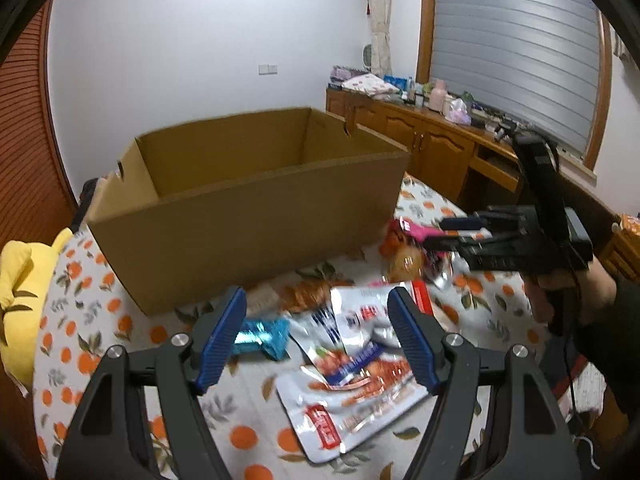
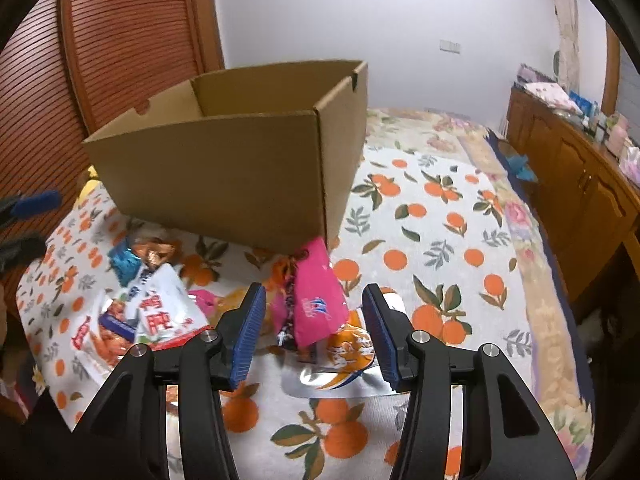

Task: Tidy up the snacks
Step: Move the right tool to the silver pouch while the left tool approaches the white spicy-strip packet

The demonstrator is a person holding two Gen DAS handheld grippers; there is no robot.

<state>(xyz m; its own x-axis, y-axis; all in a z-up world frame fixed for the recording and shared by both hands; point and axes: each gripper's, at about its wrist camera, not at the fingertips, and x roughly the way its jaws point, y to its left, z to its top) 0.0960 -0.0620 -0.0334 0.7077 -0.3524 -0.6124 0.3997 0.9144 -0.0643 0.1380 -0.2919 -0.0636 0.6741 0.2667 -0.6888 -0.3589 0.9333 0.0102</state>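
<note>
An open brown cardboard box (image 1: 248,208) stands on an orange-print sheet (image 1: 248,436); it also shows in the right wrist view (image 2: 224,172). My left gripper (image 1: 318,340) is open above white and red snack bags (image 1: 352,392), with a blue foil pack (image 1: 264,336) by its left finger. My right gripper (image 2: 314,336) is open over a pink snack bag (image 2: 316,300) and an orange and silver pouch (image 2: 344,360). The right gripper (image 1: 436,232) also shows in the left wrist view, at the pink bag (image 1: 412,228).
A yellow plush toy (image 1: 20,300) lies at the left edge of the bed. A wooden cabinet (image 1: 436,140) with clutter runs along the right under a window. A louvred wooden door (image 2: 120,40) stands behind the box.
</note>
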